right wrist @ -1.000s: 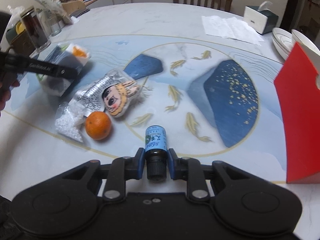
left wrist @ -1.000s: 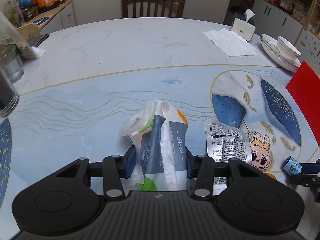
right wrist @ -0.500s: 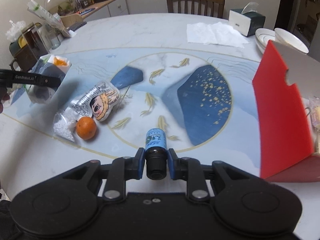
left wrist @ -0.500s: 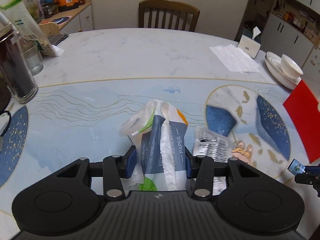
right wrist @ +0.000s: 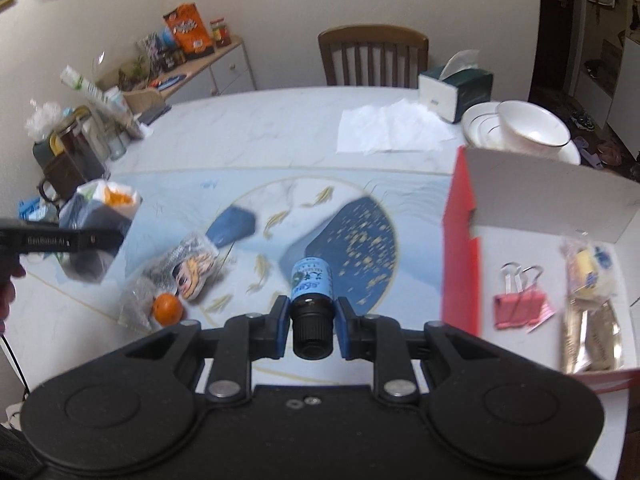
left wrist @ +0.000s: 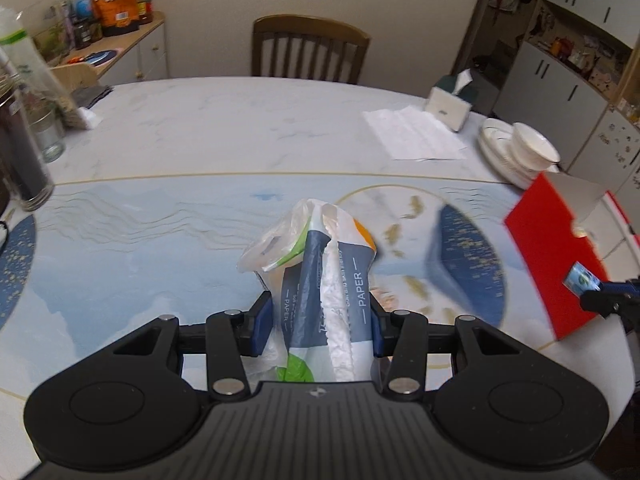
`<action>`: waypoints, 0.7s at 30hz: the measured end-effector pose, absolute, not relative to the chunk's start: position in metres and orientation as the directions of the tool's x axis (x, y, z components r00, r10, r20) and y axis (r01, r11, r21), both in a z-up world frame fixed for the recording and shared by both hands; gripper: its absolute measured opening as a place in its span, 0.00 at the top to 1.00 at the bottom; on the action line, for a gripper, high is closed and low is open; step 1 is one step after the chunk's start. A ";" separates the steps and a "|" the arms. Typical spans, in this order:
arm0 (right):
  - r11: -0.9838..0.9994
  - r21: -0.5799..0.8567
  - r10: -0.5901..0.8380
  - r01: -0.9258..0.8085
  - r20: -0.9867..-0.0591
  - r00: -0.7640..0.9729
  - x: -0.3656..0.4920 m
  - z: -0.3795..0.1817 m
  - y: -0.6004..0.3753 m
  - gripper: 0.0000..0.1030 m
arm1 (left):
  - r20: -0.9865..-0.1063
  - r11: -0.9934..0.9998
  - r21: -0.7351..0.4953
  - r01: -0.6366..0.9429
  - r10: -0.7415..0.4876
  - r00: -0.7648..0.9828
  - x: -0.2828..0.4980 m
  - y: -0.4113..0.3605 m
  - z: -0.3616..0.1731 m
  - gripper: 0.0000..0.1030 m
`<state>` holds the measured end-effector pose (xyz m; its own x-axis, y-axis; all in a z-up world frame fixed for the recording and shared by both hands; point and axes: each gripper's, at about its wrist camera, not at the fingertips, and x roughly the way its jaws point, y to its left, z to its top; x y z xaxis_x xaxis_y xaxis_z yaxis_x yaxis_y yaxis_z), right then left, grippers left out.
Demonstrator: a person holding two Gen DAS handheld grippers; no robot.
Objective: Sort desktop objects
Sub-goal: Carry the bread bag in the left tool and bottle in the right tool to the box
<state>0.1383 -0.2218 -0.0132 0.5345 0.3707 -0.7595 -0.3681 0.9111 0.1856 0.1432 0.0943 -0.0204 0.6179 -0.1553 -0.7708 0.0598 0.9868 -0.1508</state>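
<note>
The tissue pack [left wrist: 320,280] is clamped in the left gripper [left wrist: 320,322] above the table [left wrist: 160,208]; its lower end is hidden behind the gripper body. At the right edge, blurred, the small bottle [left wrist: 581,280] shows.

From the right wrist, the right gripper [right wrist: 311,328] pinches that bottle's black cap beside the red box [right wrist: 460,248], whose contents are blurred.
</note>
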 end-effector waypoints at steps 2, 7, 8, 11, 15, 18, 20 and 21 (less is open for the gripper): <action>0.911 0.191 0.376 -0.365 -0.749 0.546 0.140 -0.006 -0.234 0.78 | -0.767 0.985 -0.155 0.079 -0.170 0.618 0.143 0.079 -0.016 0.57; 0.917 0.192 0.371 -0.349 -0.733 0.570 0.145 0.003 -0.261 0.78 | -0.757 0.979 -0.155 0.130 -0.202 0.621 0.147 0.041 -0.006 0.57; 0.919 0.192 0.367 -0.344 -0.732 0.573 0.146 0.004 -0.267 0.78 | -0.755 0.978 -0.157 0.140 -0.211 0.621 0.148 0.033 -0.004 0.57; 0.926 0.189 0.354 -0.326 -0.734 0.579 0.149 0.004 -0.283 0.78 | -0.751 0.973 -0.158 0.168 -0.229 0.619 0.151 0.011 -0.001 0.57; 0.936 0.185 0.335 -0.300 -0.733 0.592 0.152 0.004 -0.305 0.78 | -0.749 0.965 -0.157 0.209 -0.254 0.612 0.155 -0.020 0.000 0.57; 0.943 0.185 0.320 -0.276 -0.731 0.602 0.154 0.003 -0.322 0.78 | -0.746 0.956 -0.157 0.246 -0.278 0.605 0.158 -0.045 0.001 0.57; 0.948 0.183 0.310 -0.262 -0.729 0.610 0.155 0.002 -0.334 0.78 | -0.745 0.949 -0.156 0.275 -0.295 0.599 0.162 -0.062 0.001 0.57; 0.949 0.182 0.305 -0.256 -0.728 0.614 0.155 0.002 -0.340 0.78 | -0.743 0.944 -0.155 0.290 -0.305 0.595 0.163 -0.071 0.002 0.57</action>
